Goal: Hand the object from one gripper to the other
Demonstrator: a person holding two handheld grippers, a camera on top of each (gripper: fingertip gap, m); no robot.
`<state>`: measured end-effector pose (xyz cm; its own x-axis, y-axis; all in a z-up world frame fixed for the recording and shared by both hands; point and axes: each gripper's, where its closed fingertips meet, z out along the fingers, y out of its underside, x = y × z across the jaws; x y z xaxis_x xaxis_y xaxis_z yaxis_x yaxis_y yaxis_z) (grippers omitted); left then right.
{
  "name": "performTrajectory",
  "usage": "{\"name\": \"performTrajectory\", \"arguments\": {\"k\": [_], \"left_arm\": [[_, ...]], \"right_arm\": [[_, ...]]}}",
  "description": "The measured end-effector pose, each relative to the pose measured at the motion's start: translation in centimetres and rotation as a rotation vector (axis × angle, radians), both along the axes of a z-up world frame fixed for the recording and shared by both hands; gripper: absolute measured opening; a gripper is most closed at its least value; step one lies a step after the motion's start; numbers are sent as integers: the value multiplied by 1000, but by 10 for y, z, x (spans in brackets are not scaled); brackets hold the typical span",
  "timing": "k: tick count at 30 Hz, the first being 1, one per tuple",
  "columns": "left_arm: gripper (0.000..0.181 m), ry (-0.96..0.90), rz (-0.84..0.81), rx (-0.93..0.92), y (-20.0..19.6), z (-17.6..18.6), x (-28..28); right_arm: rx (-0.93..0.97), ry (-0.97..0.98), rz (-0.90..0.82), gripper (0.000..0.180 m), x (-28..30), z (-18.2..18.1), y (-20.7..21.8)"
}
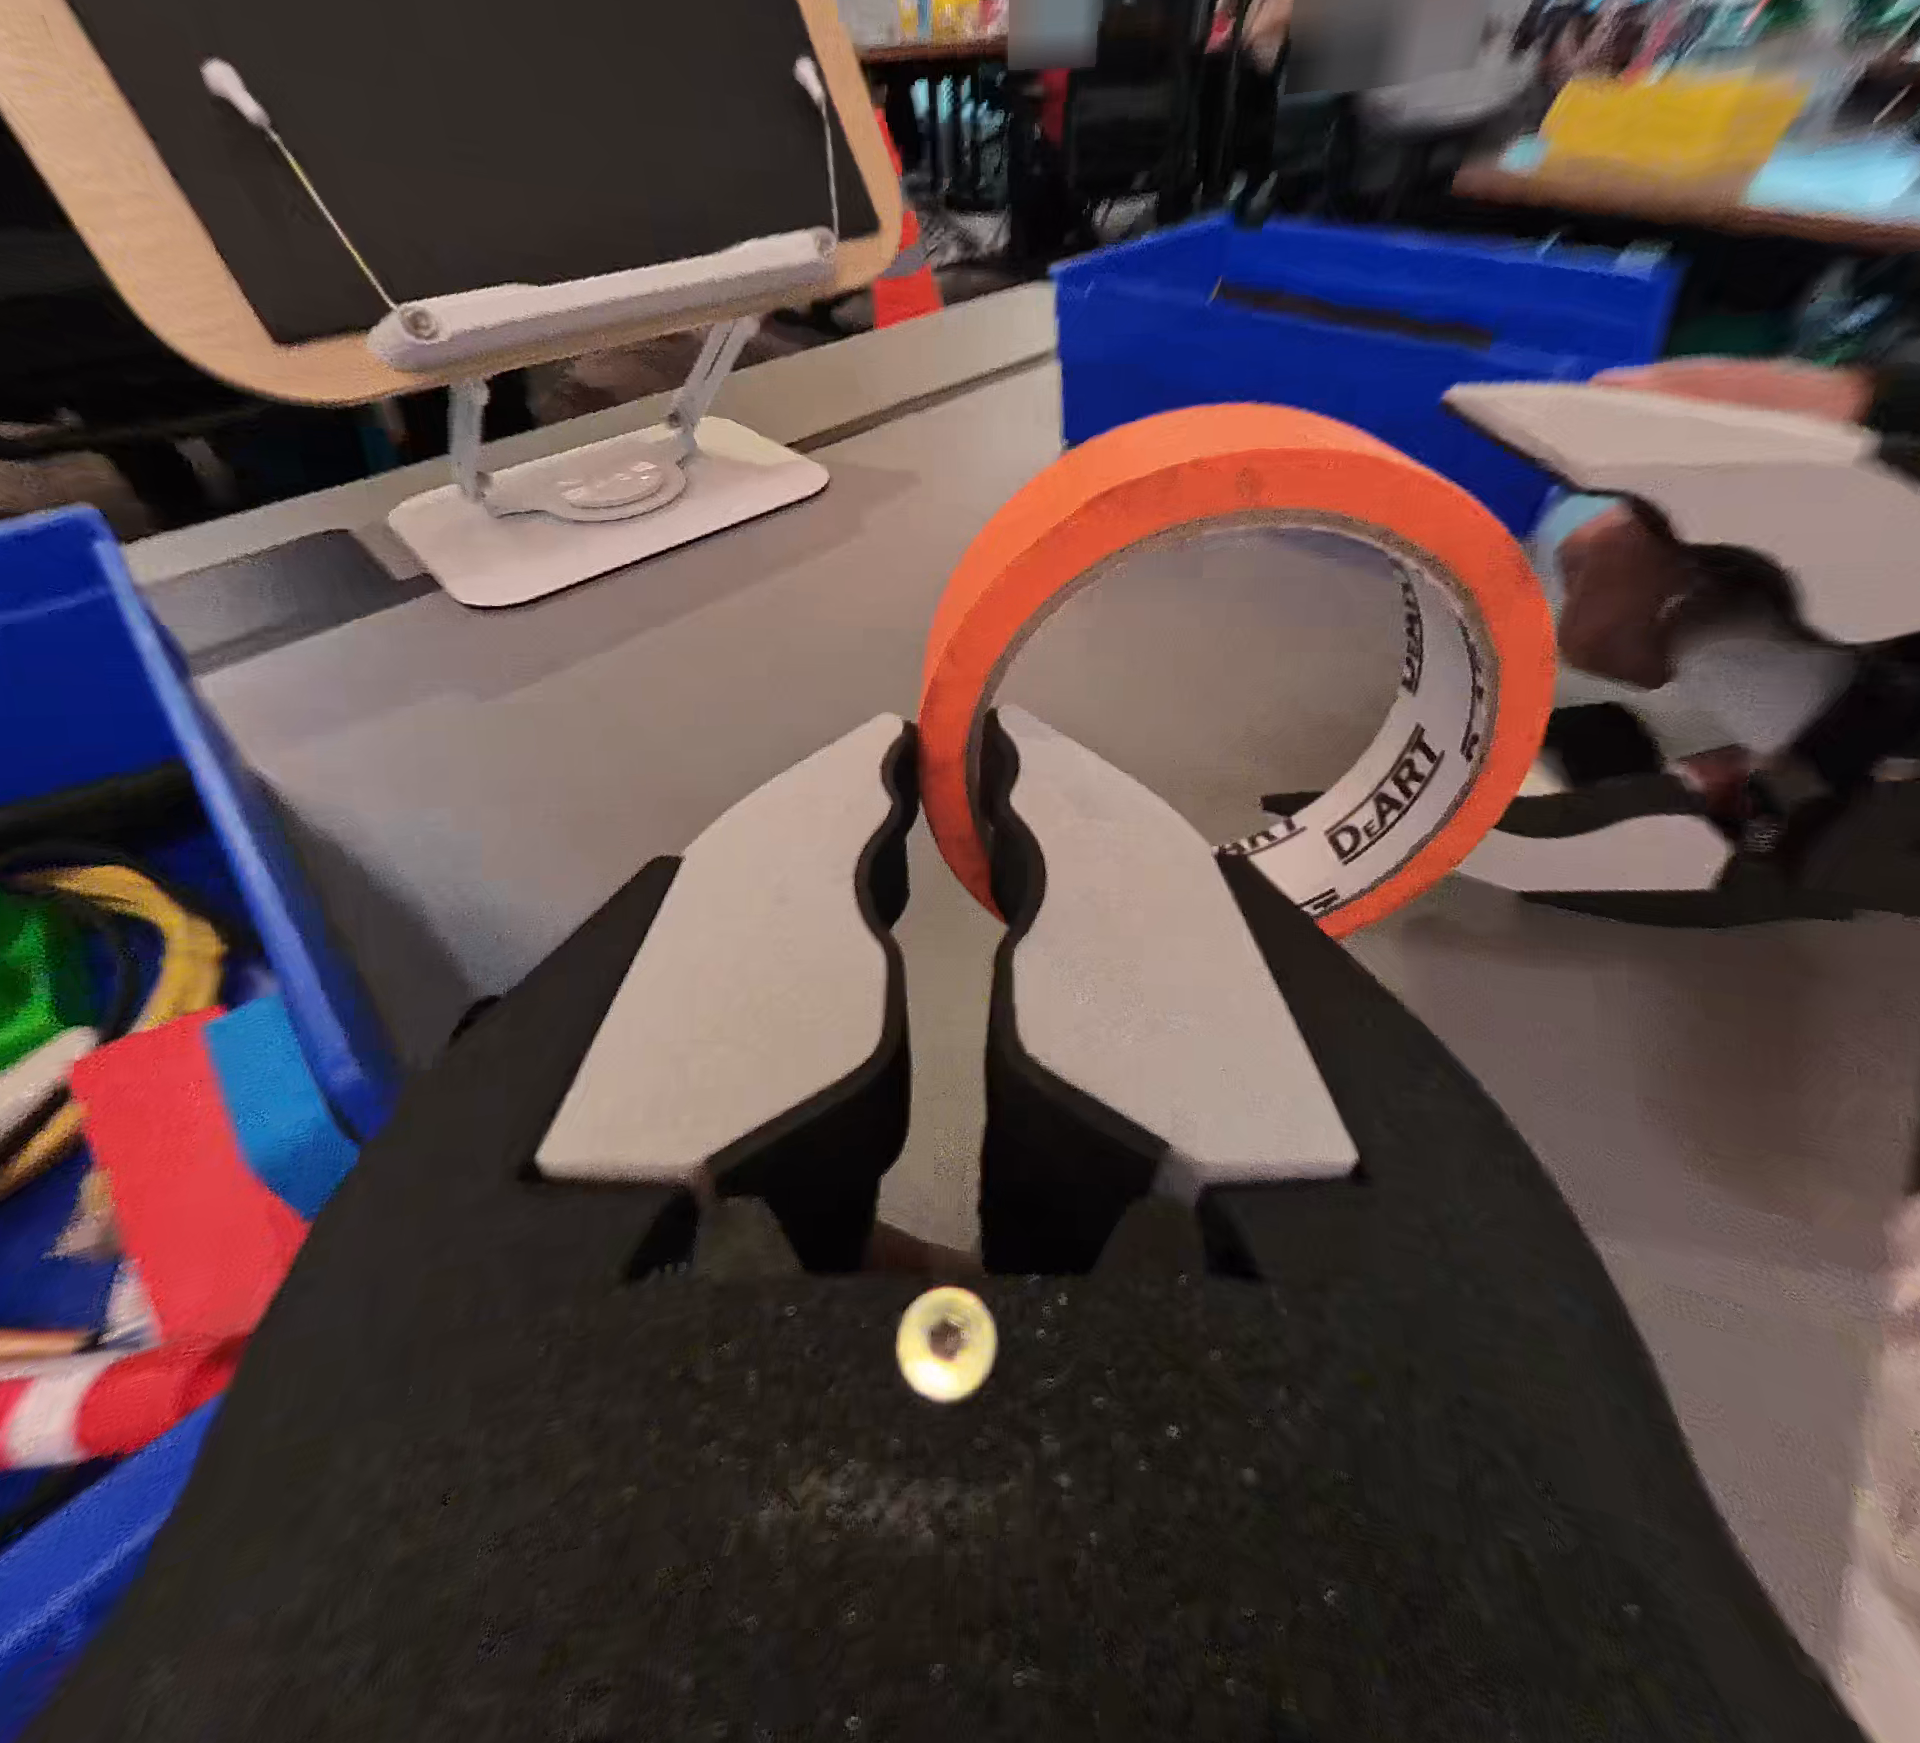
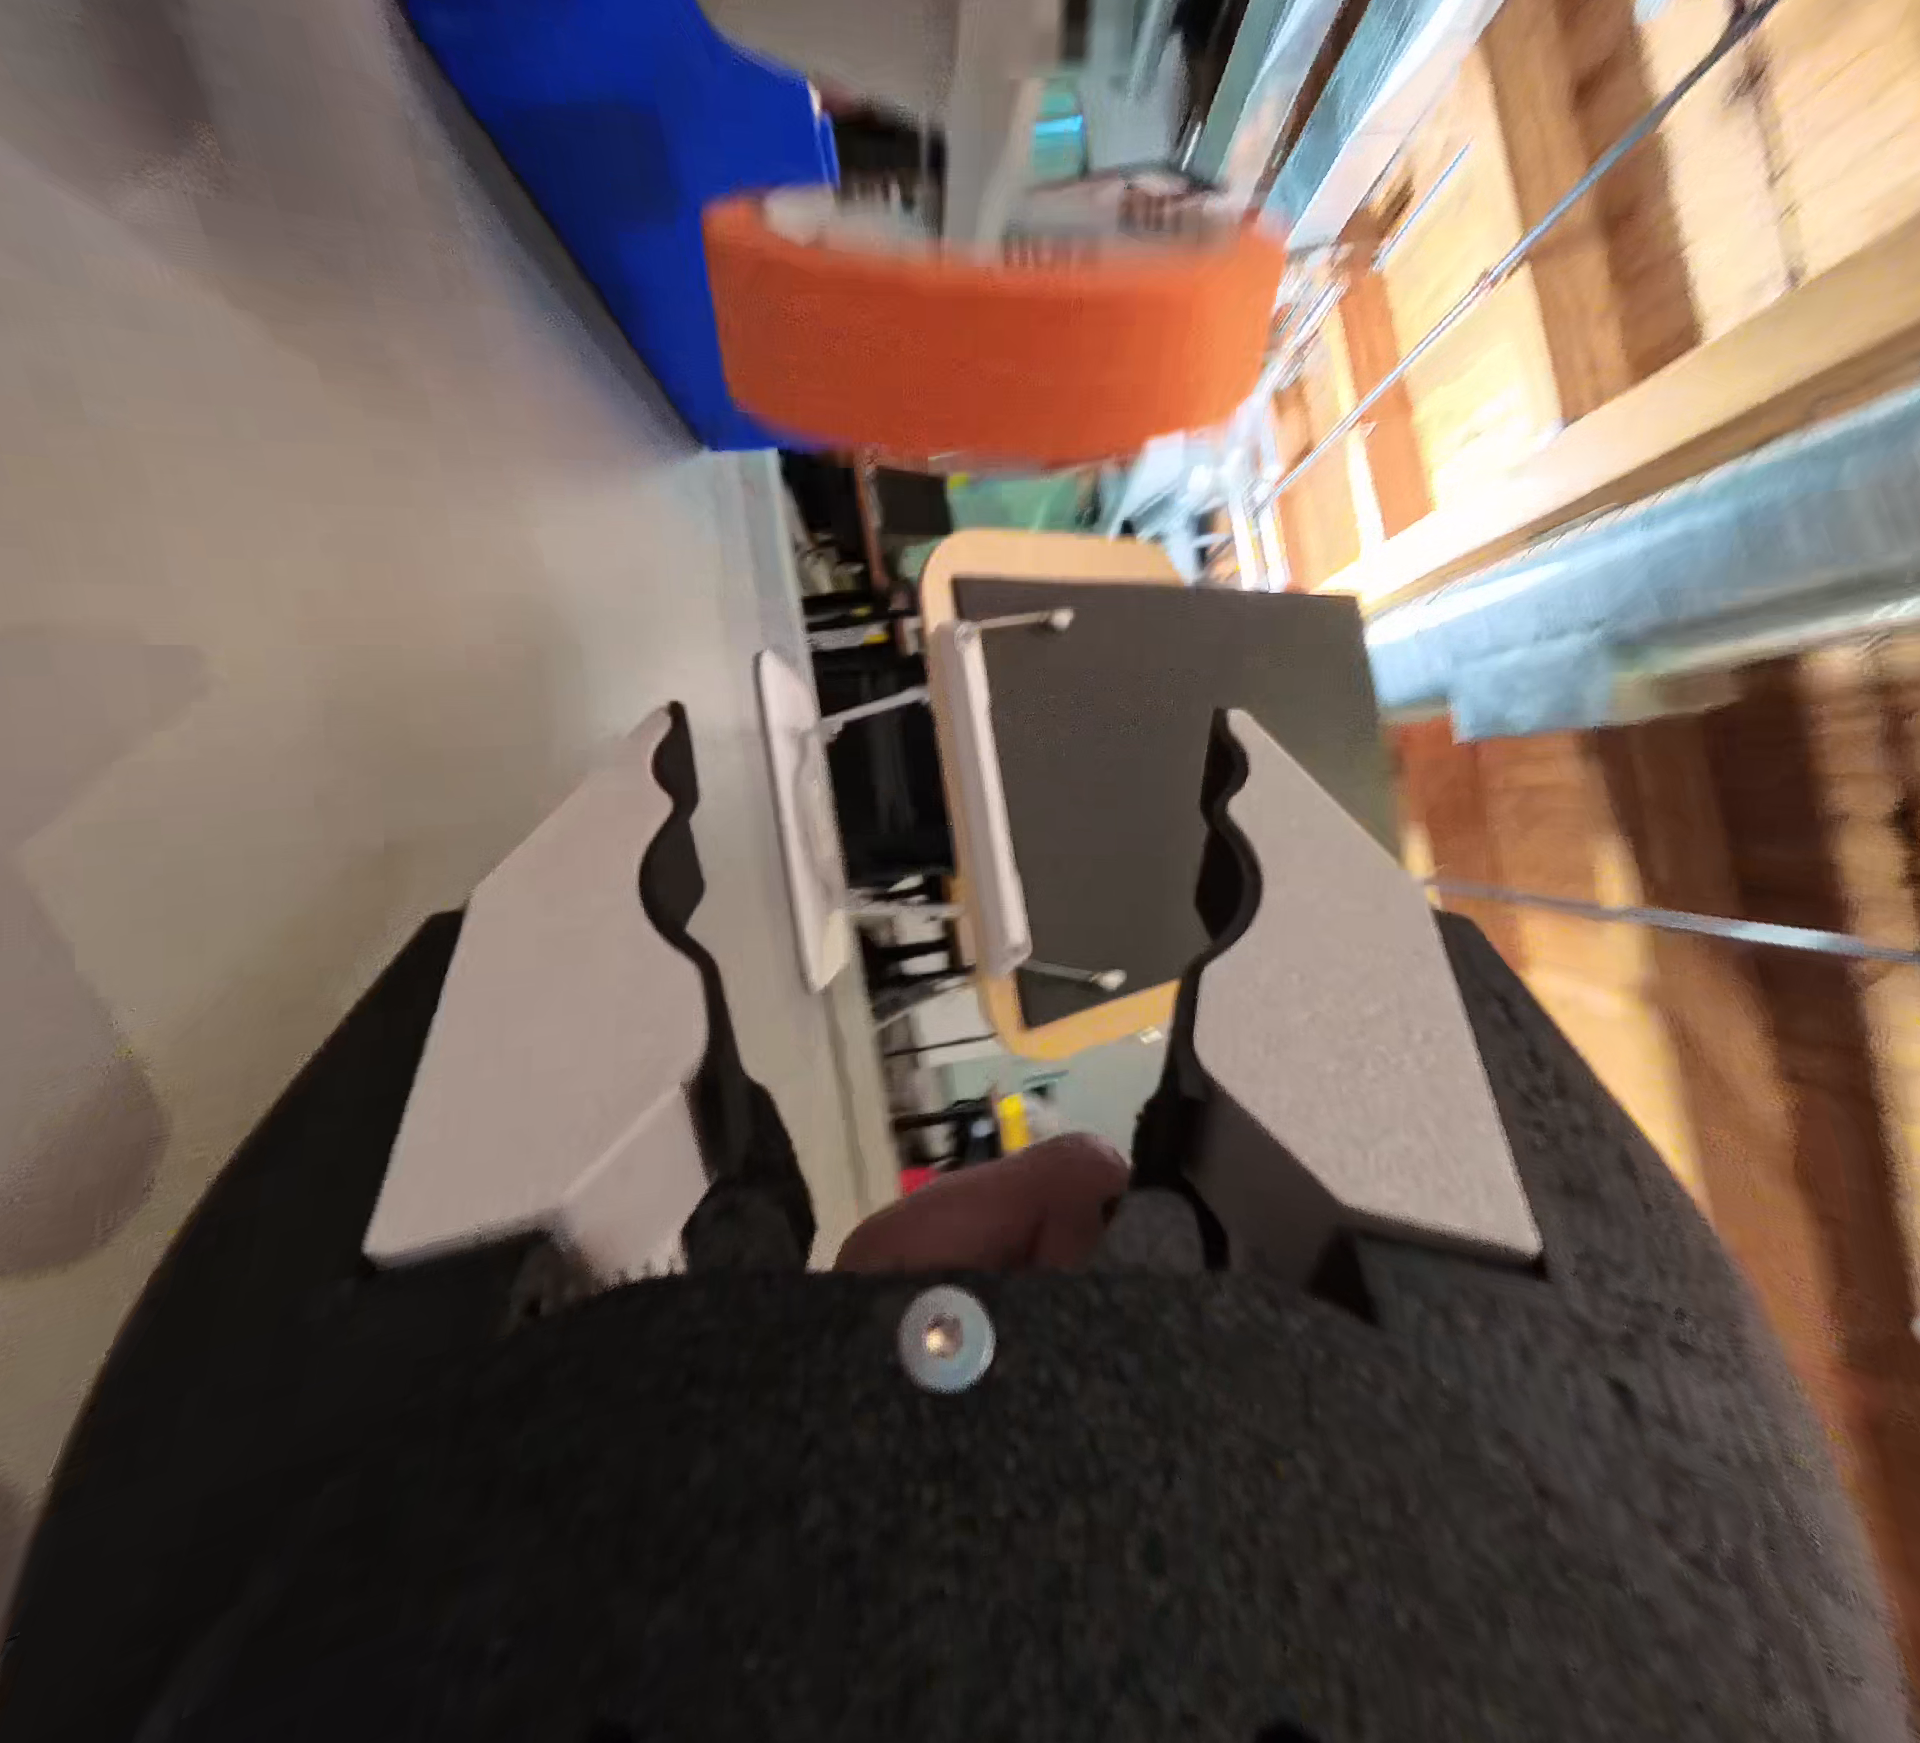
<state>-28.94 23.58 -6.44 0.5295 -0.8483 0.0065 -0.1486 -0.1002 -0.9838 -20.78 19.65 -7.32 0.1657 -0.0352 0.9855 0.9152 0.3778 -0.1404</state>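
My left gripper (image 1: 951,748) has its jaws clamped on the near wall of the orange tape roll (image 1: 1236,654), one finger outside the ring and one inside the core, so the roll stands on edge ahead of my tips with its hole facing me and slightly right. It is held clear above the grey table (image 1: 623,758).

My right gripper (image 2: 951,737) is empty, its jaws spread wide. Seen from it, the roll (image 2: 992,343) lies straight ahead and beyond the tips, well apart, edge-on, its broad orange band running across the gap. From the left wrist view, that gripper (image 1: 1704,654) sits just past the far right rim of the roll, which is the free side to take.

I judge the gap is wide enough for the rim. Room is tight behind: a blue bin (image 1: 1351,322) stands beyond the roll, and a tablet stand (image 1: 613,509) off to my left.
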Motion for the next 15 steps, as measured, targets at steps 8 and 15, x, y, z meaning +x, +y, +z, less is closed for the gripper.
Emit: {"name": "performTrajectory", "arguments": {"k": [8,15], "left_arm": [[10,-468,-269,-320,-12,26,-4],[10,-424,-416,-409,-42,13,26]], "right_arm": [[-994,760,419,84,-15,-18,-26],[-1211,994,853,57,-52,37,-80]]}}
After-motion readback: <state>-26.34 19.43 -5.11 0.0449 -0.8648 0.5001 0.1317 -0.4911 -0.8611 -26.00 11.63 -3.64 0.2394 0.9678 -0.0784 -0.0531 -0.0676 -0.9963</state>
